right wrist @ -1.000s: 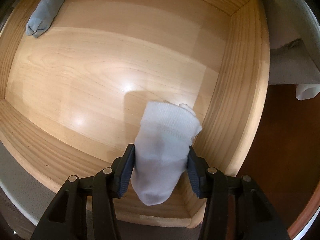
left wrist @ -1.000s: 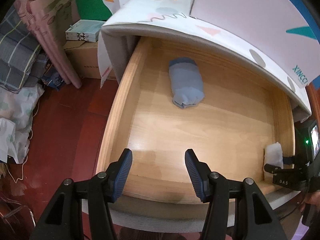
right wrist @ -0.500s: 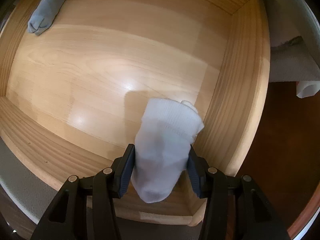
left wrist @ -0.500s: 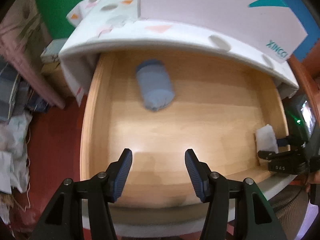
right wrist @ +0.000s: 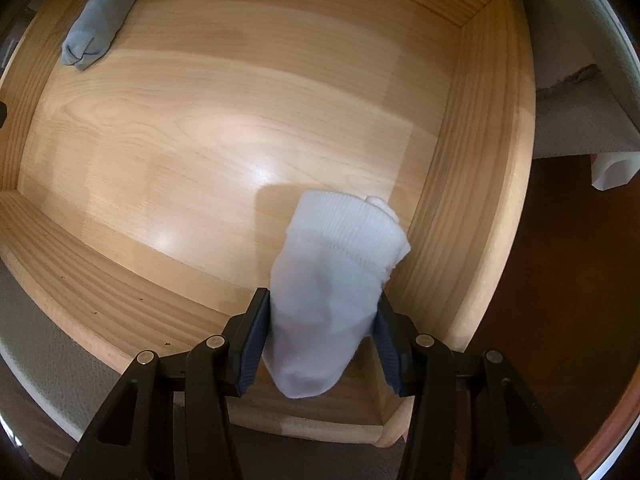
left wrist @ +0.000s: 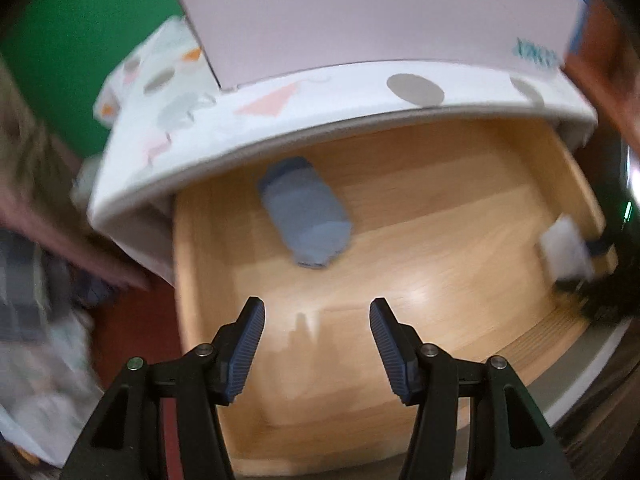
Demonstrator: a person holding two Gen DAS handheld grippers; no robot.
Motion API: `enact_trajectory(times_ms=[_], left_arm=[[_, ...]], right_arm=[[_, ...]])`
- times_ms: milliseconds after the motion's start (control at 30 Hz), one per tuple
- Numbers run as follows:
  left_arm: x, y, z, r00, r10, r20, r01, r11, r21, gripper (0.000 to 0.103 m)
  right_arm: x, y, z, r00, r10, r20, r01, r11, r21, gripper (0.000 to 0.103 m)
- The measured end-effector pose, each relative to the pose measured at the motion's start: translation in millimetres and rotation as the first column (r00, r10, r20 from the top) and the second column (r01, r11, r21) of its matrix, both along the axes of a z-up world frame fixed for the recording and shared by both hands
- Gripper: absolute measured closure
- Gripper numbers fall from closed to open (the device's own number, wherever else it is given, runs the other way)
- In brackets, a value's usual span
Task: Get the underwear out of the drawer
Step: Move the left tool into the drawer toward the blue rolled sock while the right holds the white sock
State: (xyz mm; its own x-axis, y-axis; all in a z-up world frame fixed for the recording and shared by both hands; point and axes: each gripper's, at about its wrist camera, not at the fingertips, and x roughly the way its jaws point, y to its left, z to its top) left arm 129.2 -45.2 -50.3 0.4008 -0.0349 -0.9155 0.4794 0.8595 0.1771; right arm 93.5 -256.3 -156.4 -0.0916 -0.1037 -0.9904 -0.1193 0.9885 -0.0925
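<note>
A wooden drawer (right wrist: 480,184) is pulled open. My right gripper (right wrist: 322,312) is shut on a white rolled underwear bundle (right wrist: 332,276) near the drawer's right wall; the same bundle (left wrist: 566,246) shows at the right of the left wrist view. A blue rolled underwear bundle (left wrist: 306,214) lies on the drawer floor toward the back left, also seen as a blue roll (right wrist: 100,20) in the right wrist view. My left gripper (left wrist: 316,310) hangs open over the drawer's front part, short of the blue bundle, with nothing between its fingers.
A white patterned mattress edge (left wrist: 280,120) overhangs the drawer's back. A pink board (left wrist: 360,12) stands on it. Piled cloth (left wrist: 36,300) lies on the red-brown floor (left wrist: 136,320) to the left. Dark floor (right wrist: 560,280) lies right of the drawer.
My left gripper has rolled and slid across the drawer, so the blue bundle now sits nearer and more centred. The white bundle stays clamped in the right gripper, which dipped slightly.
</note>
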Motion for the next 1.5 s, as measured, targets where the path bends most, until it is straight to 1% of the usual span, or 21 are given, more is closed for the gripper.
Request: enact_trajectory(times_ms=[100, 200, 233, 267, 300, 333, 433, 567, 633, 667, 767, 833, 867, 967, 1033, 1067, 1200, 1367, 1400, 1433, 1500], left_arm=[[-8.6, -1.3, -2.0, 0.989, -0.117, 0.09, 0.103, 0.985, 0.141, 0.047], [-19.4, -5.3, -7.8, 0.948, -0.276, 0.159, 0.219, 0.928, 0.301, 0.047], [-21.6, -7.0, -11.0, 0.932, -0.321, 0.168, 0.249, 0.904, 0.347, 0.047], [-24.4, -8.9, -15.7, 0.906, -0.385, 0.173, 0.291, 0.867, 0.405, 0.047], [-25.5, -10.7, -19.6, 0.889, -0.425, 0.173, 0.315, 0.839, 0.444, 0.047], [-25.8, -11.7, -22.6, 0.873, -0.457, 0.169, 0.334, 0.814, 0.475, 0.047], [-27.8, -14.4, -34.5, 0.806, -0.571, 0.156, 0.396, 0.717, 0.574, 0.047], [-24.7, -17.6, -52.0, 0.73, -0.675, 0.107, 0.461, 0.602, 0.652, 0.047], [-24.2, -21.2, -59.6, 0.703, -0.707, 0.083, 0.486, 0.562, 0.67, 0.047], [-24.5, -22.4, -64.0, 0.672, -0.736, 0.081, 0.493, 0.526, 0.693, 0.047], [-27.9, -29.1, -70.3, 0.615, -0.784, 0.084, 0.493, 0.465, 0.735, 0.047], [-27.1, -31.8, -73.5, 0.597, -0.799, 0.076, 0.5, 0.444, 0.743, 0.047], [-27.3, -32.7, -77.6, 0.575, -0.816, 0.055, 0.511, 0.411, 0.755, 0.047], [-30.0, -34.0, -87.6, 0.525, -0.851, 0.008, 0.528, 0.333, 0.782, 0.047], [-32.8, -35.5, -90.7, 0.501, -0.865, -0.002, 0.532, 0.306, 0.79, 0.047], [-32.2, -37.2, -91.7, 0.493, -0.87, 0.001, 0.528, 0.301, 0.794, 0.047], [-22.7, -42.7, -94.9, 0.499, -0.867, -0.006, 0.545, 0.309, 0.78, 0.047], [-18.1, -50.5, -99.7, 0.494, -0.869, -0.003, 0.553, 0.312, 0.772, 0.047], [-19.0, -51.2, -100.6, 0.485, -0.874, 0.001, 0.556, 0.309, 0.772, 0.047], [-20.0, -53.0, -101.4, 0.485, -0.874, -0.001, 0.56, 0.31, 0.768, 0.047], [-12.5, -54.9, -105.5, 0.505, -0.863, -0.014, 0.573, 0.323, 0.753, 0.047]], right_arm=[[-1.0, -1.2, -0.9, 1.0, -0.001, 0.001, 0.001, 1.0, 0.0, 0.057], [-2.5, -3.1, -0.7, 1.0, -0.005, 0.002, 0.005, 1.0, -0.002, 0.057], [-3.0, -3.5, -1.0, 1.0, -0.007, 0.002, 0.007, 1.0, -0.003, 0.057], [-3.6, -3.9, -0.9, 1.0, -0.009, 0.002, 0.009, 1.0, -0.003, 0.057], [-4.2, -4.3, -0.8, 1.0, -0.01, 0.003, 0.01, 1.0, -0.004, 0.057], [-4.9, -4.6, -1.0, 1.0, -0.012, 0.003, 0.012, 1.0, -0.004, 0.057], [-7.0, -5.0, -1.0, 1.0, -0.016, 0.008, 0.016, 1.0, -0.005, 0.057], [-9.0, -4.1, -0.5, 1.0, -0.017, 0.015, 0.017, 1.0, -0.004, 0.057], [-9.7, -3.6, -0.7, 1.0, -0.018, 0.018, 0.018, 1.0, -0.005, 0.057], [-10.4, -3.3, -0.7, 1.0, -0.018, 0.018, 0.019, 1.0, -0.006, 0.057], [-11.7, -2.9, -0.7, 1.0, -0.018, 0.02, 0.018, 1.0, -0.005, 0.057], [-11.9, -2.7, -0.7, 1.0, -0.018, 0.02, 0.018, 1.0, -0.005, 0.057], [-12.5, -2.5, -0.6, 1.0, -0.018, 0.021, 0.018, 1.0, -0.004, 0.057], [-13.4, -2.2, -0.4, 1.0, -0.017, 0.024, 0.017, 1.0, -0.003, 0.056], [-14.1, -2.0, -0.4, 1.0, -0.015, 0.026, 0.015, 1.0, -0.001, 0.056], [-14.7, -1.8, -0.3, 1.0, -0.015, 0.027, 0.015, 1.0, -0.001, 0.056], [-15.6, -2.4, -0.3, 0.999, -0.013, 0.029, 0.013, 1.0, 0.002, 0.056], [-16.3, -3.6, 0.2, 0.999, -0.011, 0.032, 0.011, 1.0, 0.005, 0.056], [-16.6, -4.2, 0.4, 0.999, -0.01, 0.033, 0.01, 1.0, 0.008, 0.056], [-17.2, -5.0, 0.6, 0.999, -0.008, 0.035, 0.008, 1.0, 0.009, 0.056], [-19.3, -7.3, 0.8, 0.999, -0.005, 0.037, 0.005, 1.0, 0.013, 0.056]])
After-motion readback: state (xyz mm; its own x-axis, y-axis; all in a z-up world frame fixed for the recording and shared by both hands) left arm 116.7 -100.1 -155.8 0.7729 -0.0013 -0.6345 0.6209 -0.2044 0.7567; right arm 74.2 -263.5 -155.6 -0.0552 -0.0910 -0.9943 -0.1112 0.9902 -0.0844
